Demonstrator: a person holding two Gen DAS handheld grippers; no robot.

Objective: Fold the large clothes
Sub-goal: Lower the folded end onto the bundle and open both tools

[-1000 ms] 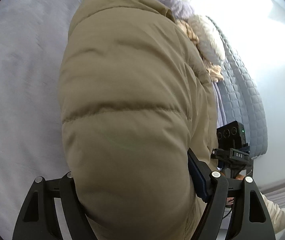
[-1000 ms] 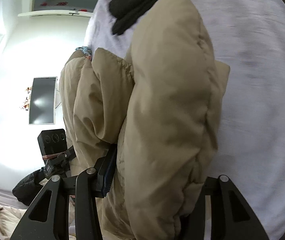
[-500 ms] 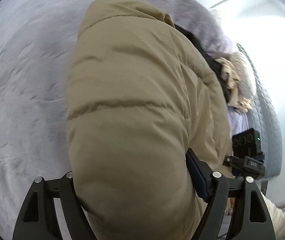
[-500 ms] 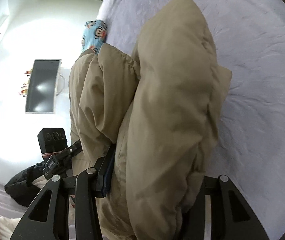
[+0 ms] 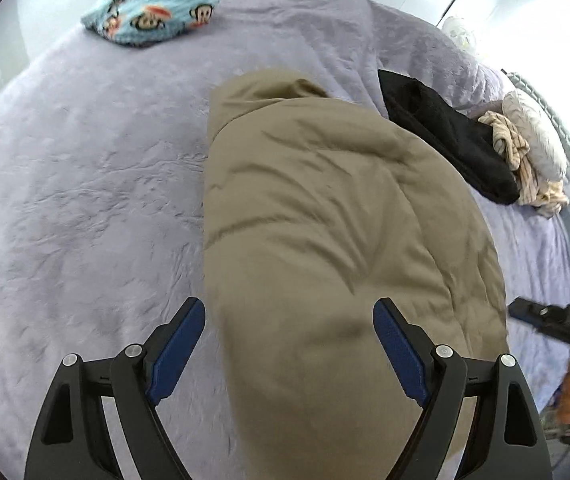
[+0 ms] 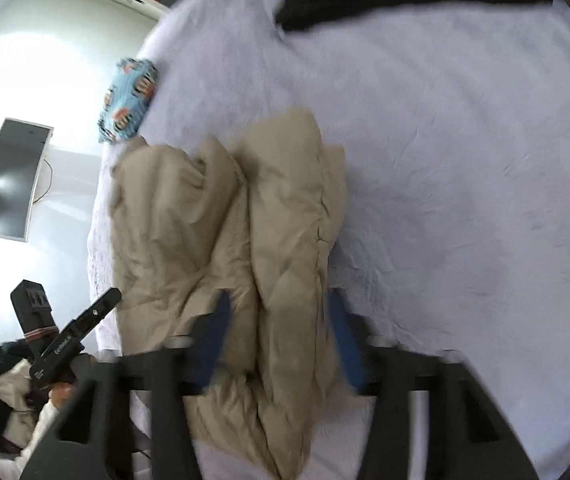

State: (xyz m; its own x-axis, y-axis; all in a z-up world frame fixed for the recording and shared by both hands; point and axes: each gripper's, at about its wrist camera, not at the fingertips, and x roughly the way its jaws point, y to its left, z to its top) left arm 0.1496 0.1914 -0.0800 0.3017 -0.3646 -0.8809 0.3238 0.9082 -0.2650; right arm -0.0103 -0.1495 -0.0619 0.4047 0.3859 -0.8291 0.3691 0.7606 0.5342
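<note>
A tan puffy jacket (image 5: 337, 240) lies folded in a bundle on the lavender bed cover (image 5: 77, 200). My left gripper (image 5: 289, 344) is open, its blue pads apart on either side of the jacket's near end. In the right wrist view the jacket (image 6: 245, 248) lies bunched in thick folds near the bed's edge. My right gripper (image 6: 277, 336) is open around its near end, blurred by motion. The right gripper also shows in the left wrist view (image 5: 557, 324), and the left gripper shows in the right wrist view (image 6: 73, 336).
A blue monkey-print cloth (image 5: 149, 8) lies at the bed's far left. A black garment (image 5: 445, 140) and a pile of light clothes (image 5: 525, 156) lie at the right. A wall screen (image 6: 9, 180) hangs beyond the bed. More clothes (image 6: 5, 392) lie off the bed's edge.
Both grippers have let go of the jacket and opened. The jacket has dropped from being held up onto the bed, and both grippers have pulled back from it.
</note>
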